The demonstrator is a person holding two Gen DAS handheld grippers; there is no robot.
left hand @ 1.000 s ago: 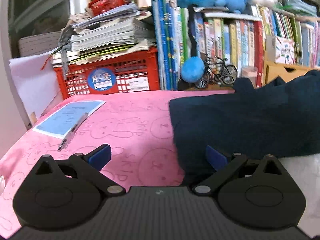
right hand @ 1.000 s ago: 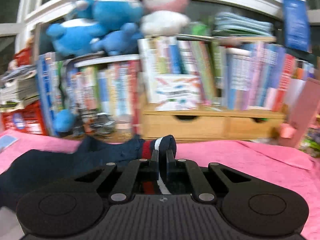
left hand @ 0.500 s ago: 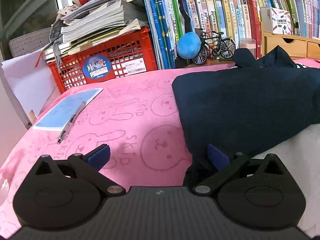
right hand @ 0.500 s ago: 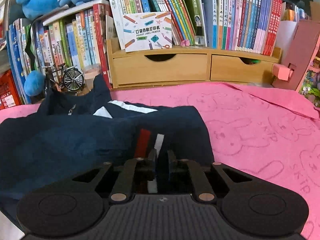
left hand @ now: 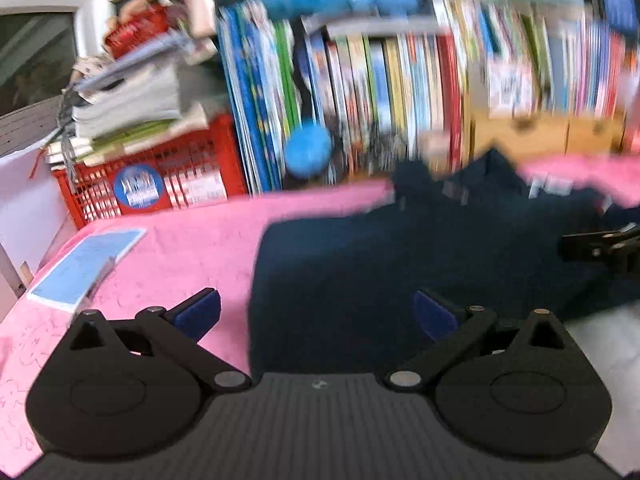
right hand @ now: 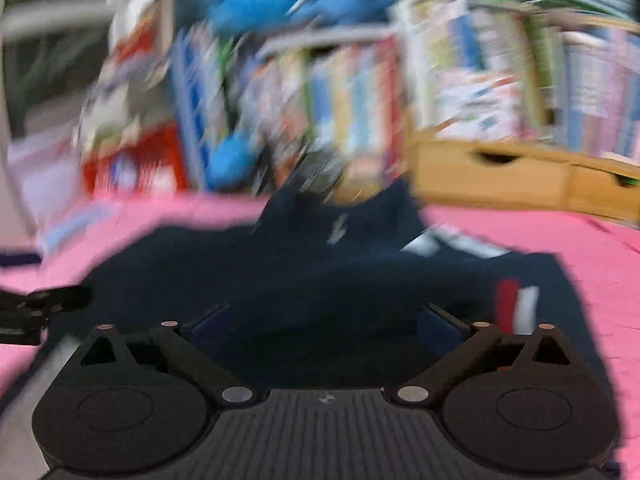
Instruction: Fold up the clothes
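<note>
A navy shirt (left hand: pixel 400 248) lies on the pink worktop (left hand: pixel 192 240). The left gripper (left hand: pixel 316 314) has its fingers spread wide, holding nothing; the right gripper (right hand: pixel 324 326) fingers are opening above the shirt, gripping nothing.

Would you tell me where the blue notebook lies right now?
In the left wrist view, the blue notebook lies at the left on the pink cloth, before the red crate.

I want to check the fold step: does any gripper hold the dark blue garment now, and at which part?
Nothing is held. The right gripper is opening above the navy garment, pads clear of it. The left gripper is open too.
</note>
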